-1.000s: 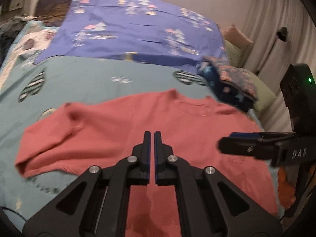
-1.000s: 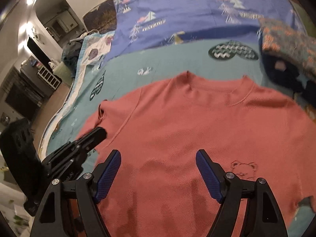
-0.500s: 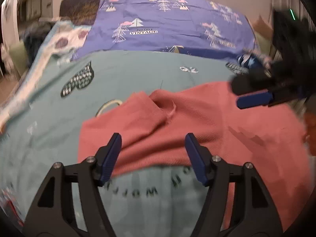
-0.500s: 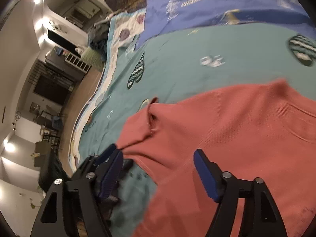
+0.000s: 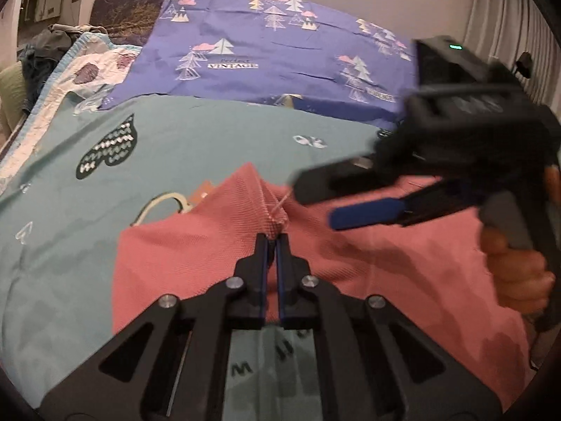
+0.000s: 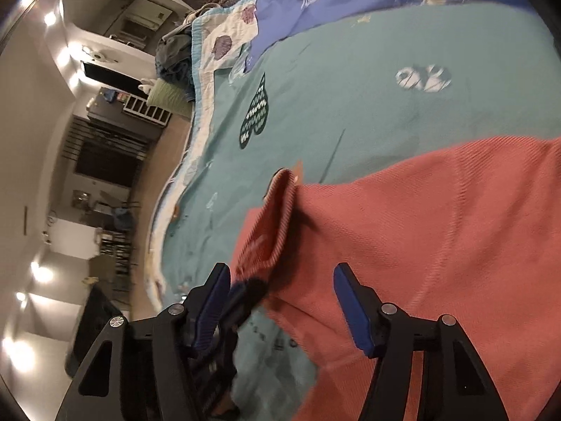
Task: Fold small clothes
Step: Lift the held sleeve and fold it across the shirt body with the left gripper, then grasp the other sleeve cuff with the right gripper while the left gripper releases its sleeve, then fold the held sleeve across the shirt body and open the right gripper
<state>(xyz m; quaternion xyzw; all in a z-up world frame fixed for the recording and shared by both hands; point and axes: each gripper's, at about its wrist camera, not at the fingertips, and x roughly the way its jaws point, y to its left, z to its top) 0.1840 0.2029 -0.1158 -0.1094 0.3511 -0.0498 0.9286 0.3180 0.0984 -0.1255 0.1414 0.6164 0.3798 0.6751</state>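
A salmon-pink knit shirt (image 5: 385, 280) lies on the bed. My left gripper (image 5: 271, 240) is shut on a raised pinch of the sleeve (image 5: 252, 196) at the shirt's left side. My right gripper (image 5: 315, 203) reaches in from the right, held by a hand (image 5: 519, 280), its tips just right of that pinch. In the right wrist view my right gripper (image 6: 280, 277) has its jaws apart and closing, with the folded sleeve (image 6: 273, 217) and shirt body (image 6: 438, 228) lying between and beyond them, untouched by the pads. The left gripper (image 6: 247, 293) shows there as a dark blur by the left finger.
The shirt rests on a teal blanket (image 5: 175, 140) with a dark heart print (image 5: 105, 147). A purple sheet (image 5: 280, 52) with tree prints covers the far half. The bed edge (image 6: 175, 193) drops to a floor with dark furniture (image 6: 105, 161). A curtain (image 5: 508, 35) hangs at the right.
My left gripper moved left from the shirt's middle to the sleeve, opened, then shut on a pinch of it. My right gripper swung left toward the sleeve and its jaws narrowed.
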